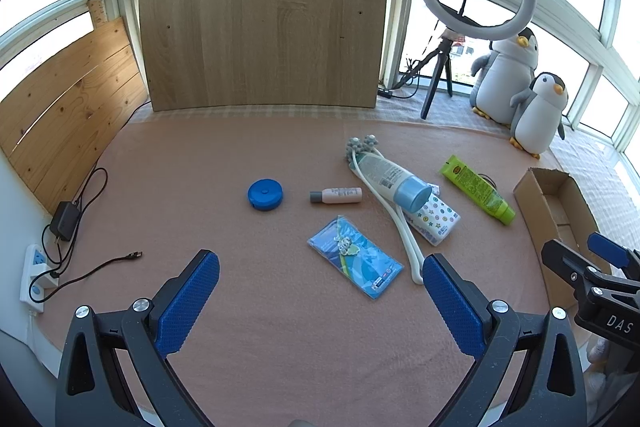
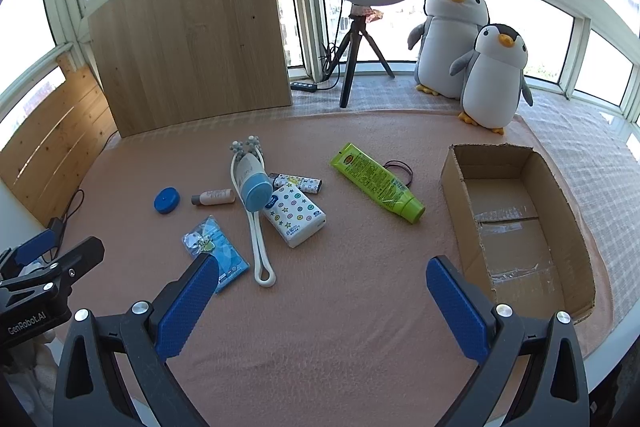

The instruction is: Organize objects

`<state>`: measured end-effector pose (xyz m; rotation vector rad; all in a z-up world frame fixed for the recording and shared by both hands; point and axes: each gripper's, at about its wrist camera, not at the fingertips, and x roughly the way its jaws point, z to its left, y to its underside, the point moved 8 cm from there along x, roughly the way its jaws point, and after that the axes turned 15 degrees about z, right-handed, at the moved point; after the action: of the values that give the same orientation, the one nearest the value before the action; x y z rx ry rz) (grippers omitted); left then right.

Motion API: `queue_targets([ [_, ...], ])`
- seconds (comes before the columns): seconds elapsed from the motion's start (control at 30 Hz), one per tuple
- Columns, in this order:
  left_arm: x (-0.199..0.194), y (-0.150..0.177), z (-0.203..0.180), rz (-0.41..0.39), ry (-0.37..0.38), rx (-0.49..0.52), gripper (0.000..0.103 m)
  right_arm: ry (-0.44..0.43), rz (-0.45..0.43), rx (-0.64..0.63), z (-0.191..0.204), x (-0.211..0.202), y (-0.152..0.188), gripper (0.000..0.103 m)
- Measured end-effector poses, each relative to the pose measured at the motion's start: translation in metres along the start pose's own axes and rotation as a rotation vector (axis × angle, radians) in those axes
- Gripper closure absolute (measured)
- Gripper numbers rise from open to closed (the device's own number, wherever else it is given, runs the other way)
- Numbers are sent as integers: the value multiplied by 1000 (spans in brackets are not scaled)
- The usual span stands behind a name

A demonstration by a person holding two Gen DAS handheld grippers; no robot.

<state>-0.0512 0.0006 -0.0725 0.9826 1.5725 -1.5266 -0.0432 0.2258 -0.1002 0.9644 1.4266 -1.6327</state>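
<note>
Pink mat (image 2: pixel 360 307): both claws apparently empty, spread.

The desk (image 2: pixel 360 307) is covered in salmon-pink cloth. On it lie a round blue case (image 2: pixel 166 200), a lime-green tube (image 2: pixel 376 183) with small print, a white tissue pack (image 2: pixel 294 217) dotted with coloured stars and smileys, a white bottle (image 2: pixel 252 179) with a pale-blue cap, and a plain brown cardboard box (image 2: pixel 516 227). Each tool has blue textured pads (image 2: pixel 188 307) on black arms.
</note>
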Motion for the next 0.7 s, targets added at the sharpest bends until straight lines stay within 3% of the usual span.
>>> queue_targets([
  [0.7, 32, -6, 0, 50, 22, 12, 0, -34, 64, 39, -15, 23, -3, 0],
])
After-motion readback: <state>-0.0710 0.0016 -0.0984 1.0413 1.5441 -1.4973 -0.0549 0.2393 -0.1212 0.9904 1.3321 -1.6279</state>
